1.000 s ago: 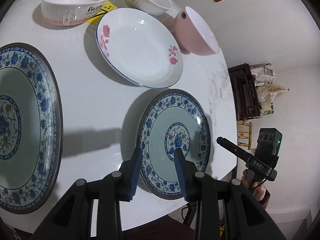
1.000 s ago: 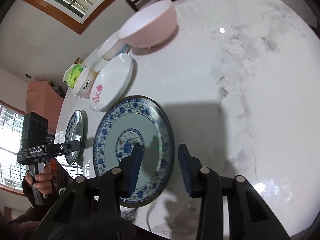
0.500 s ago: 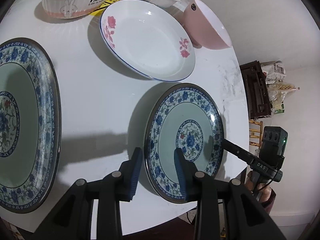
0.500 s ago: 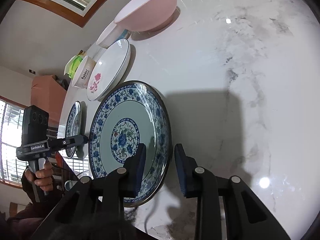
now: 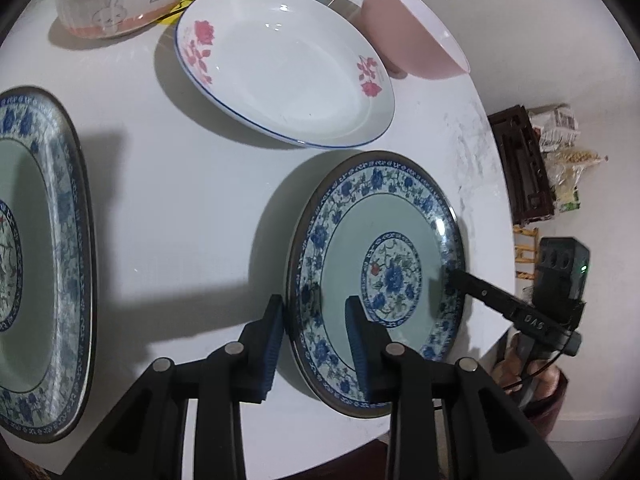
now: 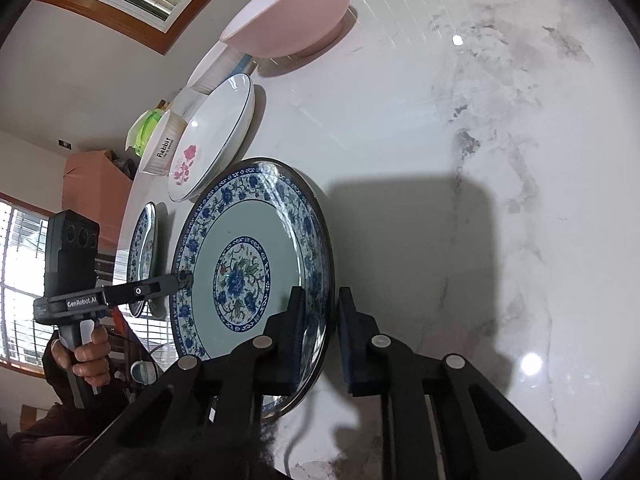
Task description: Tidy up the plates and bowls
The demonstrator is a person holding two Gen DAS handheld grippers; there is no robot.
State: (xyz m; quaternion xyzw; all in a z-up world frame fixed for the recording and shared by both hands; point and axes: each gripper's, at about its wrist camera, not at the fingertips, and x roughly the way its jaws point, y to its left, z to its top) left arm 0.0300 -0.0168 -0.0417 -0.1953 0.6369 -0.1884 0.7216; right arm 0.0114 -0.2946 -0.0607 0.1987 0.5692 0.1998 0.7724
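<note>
I count two blue-and-white floral plates, one rose-printed white plate, and three bowls on the white marble table. The smaller floral plate, celadon centre and dark rim, lies near the table's edge. My right gripper is clamped on its rim; my left gripper, just closing, straddles the opposite rim.

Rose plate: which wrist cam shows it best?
Left wrist: the rose plate lies nearly whole and face-up, both flower sprays and blue rim clear. Right wrist shows it edge-on and small, one spray visible, partly behind the blue plate.
</note>
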